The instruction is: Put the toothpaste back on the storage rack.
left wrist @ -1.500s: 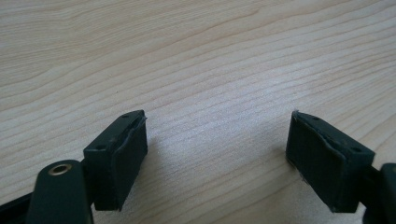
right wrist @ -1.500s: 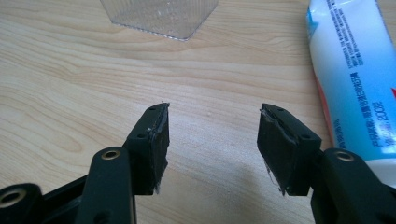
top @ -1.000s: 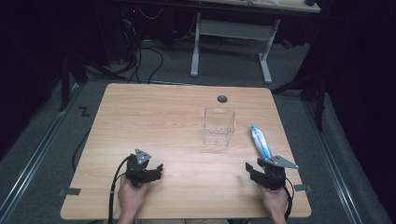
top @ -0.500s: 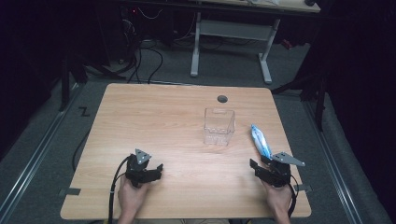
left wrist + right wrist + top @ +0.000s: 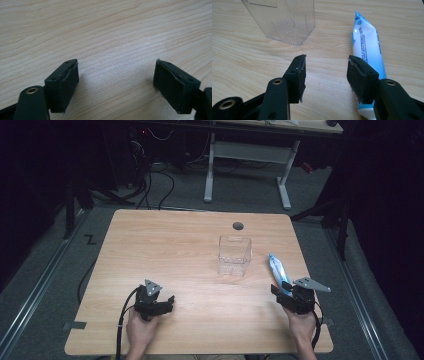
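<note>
From above, my left gripper (image 5: 159,302) rests low and left of centre on the wooden counter (image 5: 165,245), my right gripper (image 5: 295,295) at lower right, just at the near end of the blue-and-white tube (image 5: 277,270). A clear plastic box (image 5: 234,255) stands upright near the middle.

In the left gripper view, my jaws gape wide over bare wood (nothing between them).

In the right gripper view, my jaws have just been closing and stand half apart, empty between; the tube (image 5: 367,42) lies at right, passing under the right-hand jaw, the box (image 5: 284,20) at upper left.

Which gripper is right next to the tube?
The right gripper: the blue-and-white tube lies just beside one of its fingers. The left gripper has only bare table around it.
</note>
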